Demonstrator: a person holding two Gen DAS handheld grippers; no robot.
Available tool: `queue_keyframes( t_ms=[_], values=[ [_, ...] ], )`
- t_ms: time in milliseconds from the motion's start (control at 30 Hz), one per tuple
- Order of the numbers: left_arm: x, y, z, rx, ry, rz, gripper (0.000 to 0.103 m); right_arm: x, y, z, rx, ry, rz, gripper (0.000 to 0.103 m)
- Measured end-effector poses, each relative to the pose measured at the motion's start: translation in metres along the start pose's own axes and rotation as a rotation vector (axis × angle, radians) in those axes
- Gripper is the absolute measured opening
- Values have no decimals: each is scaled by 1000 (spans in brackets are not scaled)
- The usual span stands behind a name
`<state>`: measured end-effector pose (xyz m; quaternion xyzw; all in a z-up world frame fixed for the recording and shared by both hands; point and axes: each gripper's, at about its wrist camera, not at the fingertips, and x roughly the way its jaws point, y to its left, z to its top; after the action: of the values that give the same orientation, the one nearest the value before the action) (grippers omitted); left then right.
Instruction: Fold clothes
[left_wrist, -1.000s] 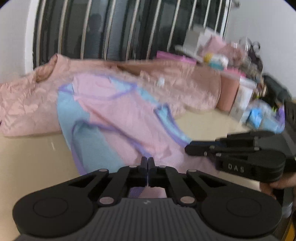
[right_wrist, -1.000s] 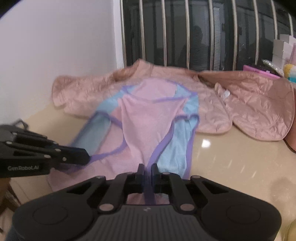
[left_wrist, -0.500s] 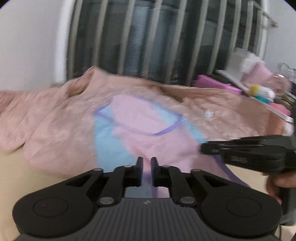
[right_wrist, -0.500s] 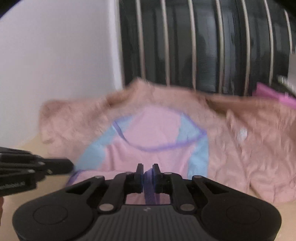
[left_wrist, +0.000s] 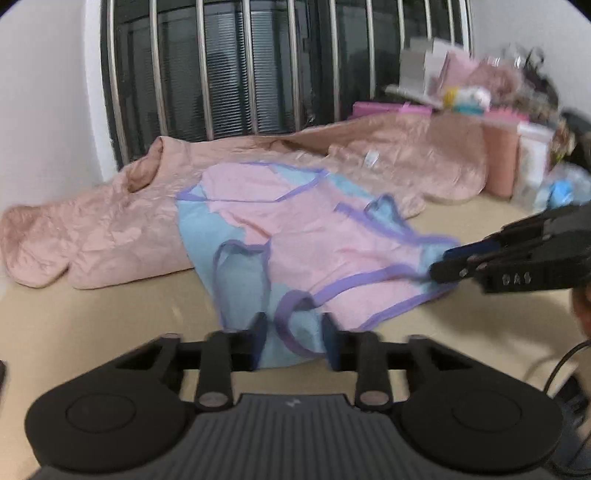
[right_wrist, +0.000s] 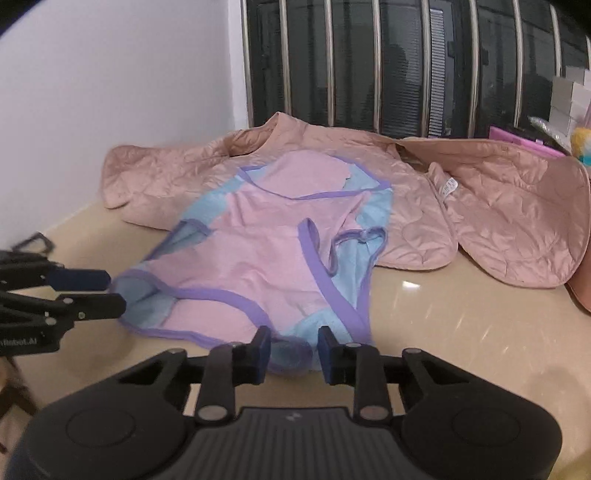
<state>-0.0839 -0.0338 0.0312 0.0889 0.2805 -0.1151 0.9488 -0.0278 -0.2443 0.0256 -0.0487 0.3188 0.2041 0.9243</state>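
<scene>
A pink and light-blue garment with purple trim (left_wrist: 295, 236) lies spread on the beige table, its far end resting on a pink quilted jacket (left_wrist: 110, 229). It also shows in the right wrist view (right_wrist: 266, 251). My left gripper (left_wrist: 293, 343) is open, its fingers either side of the garment's near blue corner. My right gripper (right_wrist: 293, 349) is open over the near purple-trimmed edge. Each gripper appears in the other's view: the right one (left_wrist: 443, 266) at the garment's right edge, the left one (right_wrist: 107, 291) at its left edge.
The quilted jacket (right_wrist: 498, 206) spreads across the back of the beige table (right_wrist: 461, 332). A barred dark window stands behind it. Boxes, a pink container (left_wrist: 502, 162) and clutter crowd the back right. A white wall is at the left.
Both grippers were shut on the garment's near edge and lifted it; now both have opened, the garment has been let go and lies on the table.
</scene>
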Motion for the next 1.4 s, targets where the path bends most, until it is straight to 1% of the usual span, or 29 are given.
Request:
queue_keyframes(
  t_ms=[33, 67, 167, 267, 300, 333, 367, 400, 433, 467, 500, 567, 600, 633, 667, 767, 800, 867, 900, 967, 1033, 1100, 1133, 1167, 1200, 1233, 1267, 1333, 1400],
  values=[
    [0, 0, -2, 8, 4, 4, 2, 5, -1, -2, 8, 8, -21, 10],
    [-2, 3, -3, 1, 1, 0, 2, 5, -2, -5, 21, 2, -46, 3],
    [-17, 13, -11, -5, -9, 11, 1, -13, -8, -17, 84, -22, -64, 2],
    [-40, 19, -22, -23, -8, -51, 2, -43, -4, -36, 126, -32, -48, 2],
    [-46, 19, -25, -26, -12, -96, 4, -50, 2, -41, 122, -23, -39, 3],
    [-52, 19, -29, -30, -17, -141, 13, -56, 7, -45, 112, -14, -30, 4],
    [-58, 21, -29, -35, -26, -165, 28, -62, 13, -47, 92, -9, -23, 6],
    [-64, 24, -29, -40, -34, -188, 36, -68, 17, -46, 74, -10, -18, 11],
    [-69, 29, -26, -36, -46, -180, 42, -75, 19, -43, 60, -20, -10, 14],
    [-73, 35, -22, -32, -58, -172, 42, -83, 19, -39, 54, -44, 1, 21],
    [-77, 40, -18, -27, -70, -164, 42, -90, 18, -34, 53, -69, 12, 25],
    [-71, 53, -11, 3, -73, -185, 40, -96, 11, -23, 66, -113, 26, 25],
    [-63, 56, -10, 31, -54, -196, 37, -92, 6, -17, 69, -119, 28, 25],
    [-55, 59, -10, 60, -35, -206, 31, -87, 2, -12, 70, -120, 22, 25],
    [-45, 57, -10, 102, -19, -197, 27, -78, -1, -9, 70, -109, 8, 25],
    [-22, 53, -15, 201, 22, -179, 28, -55, -7, -4, 79, -77, 13, 25],
    [-20, 50, -17, 229, 21, -185, 28, -47, -9, -2, 81, -66, 15, 25],
    [-17, 45, -22, 285, 21, -206, 34, -33, -12, -1, 86, -45, 20, 25],
    [-16, 42, -25, 313, 24, -222, 36, -30, -9, -4, 86, -35, 27, 25],
    [-15, 40, -29, 340, 22, -208, 41, -24, -6, -10, 87, -17, 34, 25],
    [-14, 41, -28, 353, 21, -219, 41, -19, -4, -15, 90, 2, 32, 25],
    [-12, 42, -27, 363, 24, -237, 39, -17, -3, -19, 95, 9, 31, 24],
    [-11, 43, -26, 365, 31, -258, 30, -16, -3, -20, 97, 9, 30, 24],
    [-11, 43, -25, 370, 41, -285, 16, -16, -3, -19, 98, 10, 28, 24],
    [-11, 42, -25, 373, 46, -296, 8, -15, -2, -19, 96, 11, 25, 24],
    [-10, 42, -25, 376, 51, -306, 4, -14, -2, -19, 94, 12, 21, 23],
    [-10, 41, -26, 364, 45, -282, 4, -14, -1, -19, 92, 11, 17, 22],
    [-11, 47, -27, 298, 30, -242, 3, -14, 0, -20, 90, 8, 3, 18],
    [-16, 62, -26, 157, 4, -209, 3, -14, 1, -21, 93, 2, -10, 16]
  ],
)
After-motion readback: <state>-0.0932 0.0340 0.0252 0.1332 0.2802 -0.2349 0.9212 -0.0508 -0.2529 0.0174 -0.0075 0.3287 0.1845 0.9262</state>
